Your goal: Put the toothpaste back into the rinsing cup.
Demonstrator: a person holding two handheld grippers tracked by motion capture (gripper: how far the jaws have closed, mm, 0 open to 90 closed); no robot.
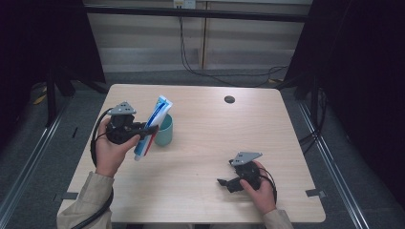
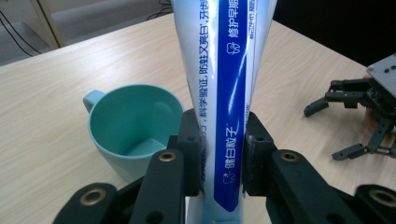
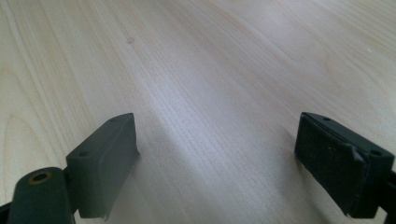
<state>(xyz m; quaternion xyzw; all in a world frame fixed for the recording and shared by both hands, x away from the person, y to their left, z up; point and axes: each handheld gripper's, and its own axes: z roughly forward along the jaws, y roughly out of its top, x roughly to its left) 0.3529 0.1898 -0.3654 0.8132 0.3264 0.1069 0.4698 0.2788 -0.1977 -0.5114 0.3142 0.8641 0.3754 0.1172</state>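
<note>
Currently left hand-held gripper (image 2: 223, 154) pinching toothpaste tube (image 2: 224, 70) mid-body, tilted above teal mug (image 2: 135, 126); right hand-held gripper (image 3: 229, 158) spread.

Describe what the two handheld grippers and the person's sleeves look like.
Both the left gripper and the right gripper are black, jointed frames with two flat rectangular jaws; brass-coloured rivets show in the gripper views. Each carries a grey three-cornered plate with small holes on top and trails a black cable. The person's sleeves are beige.
</note>
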